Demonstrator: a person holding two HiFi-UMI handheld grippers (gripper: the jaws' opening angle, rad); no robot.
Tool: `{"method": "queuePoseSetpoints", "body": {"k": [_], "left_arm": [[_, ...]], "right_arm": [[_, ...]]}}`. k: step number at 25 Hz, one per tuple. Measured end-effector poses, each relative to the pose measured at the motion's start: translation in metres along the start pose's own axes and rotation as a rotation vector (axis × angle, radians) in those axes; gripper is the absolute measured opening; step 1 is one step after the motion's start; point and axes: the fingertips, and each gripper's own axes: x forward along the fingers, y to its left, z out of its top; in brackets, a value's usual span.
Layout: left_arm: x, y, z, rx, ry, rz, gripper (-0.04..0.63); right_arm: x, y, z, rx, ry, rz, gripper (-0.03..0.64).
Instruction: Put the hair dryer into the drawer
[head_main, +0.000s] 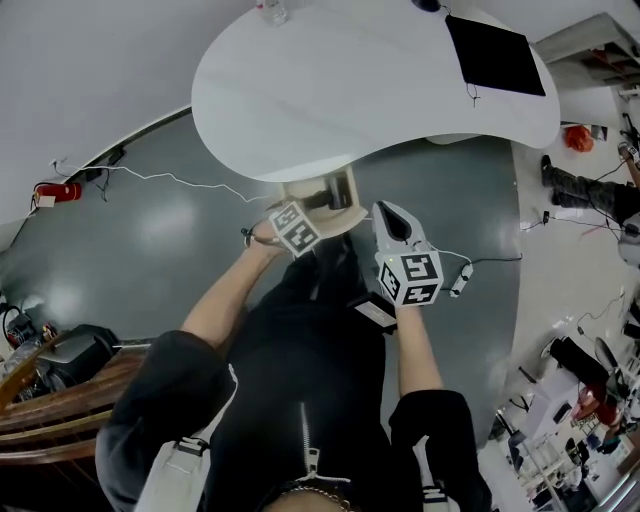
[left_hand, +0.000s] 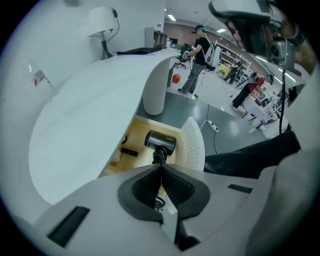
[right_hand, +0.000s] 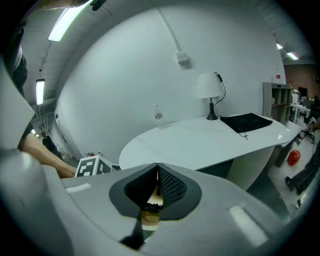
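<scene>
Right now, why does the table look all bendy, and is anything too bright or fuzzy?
Head view: the wide lens curves the table, and the floor shows soft glare. Left gripper view: black corners, but the hair dryer in the drawer looks sharp. Right gripper view: a ceiling light glares at top left; the wall curves too.

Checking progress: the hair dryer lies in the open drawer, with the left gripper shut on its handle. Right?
No. The hair dryer lies in the open drawer, but the left gripper is shut on nothing, clear of it; the left gripper view shows this.
</scene>
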Motion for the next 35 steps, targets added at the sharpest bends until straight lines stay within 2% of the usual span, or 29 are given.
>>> {"method": "queuePoseSetpoints", "body": {"k": [9,16,22,35], "left_arm": [[-0.056,0.006,0.011,-0.068,-0.154,0.047,0.014],[-0.09,0.008,0.0,-0.113,-0.23,0.083,0.012],[-0.115,0.003,-0.003,-0.092,-0.274,0.133,0.012],[-0.166,-0.011,0.011,-0.097,-0.39,0.162,0.012]], "right_arm": [[-0.007,0.023,0.02,-0.04,-0.044,0.004,0.003],[-0.015,0.051,0.019,-0.101,-0.052,0.024,0.003],[-0.027,0.059,0.018,-0.088,-0.075,0.021,0.003],[-0.043,0.058,0.02,-0.1,-0.096,0.017,0.003]]}}
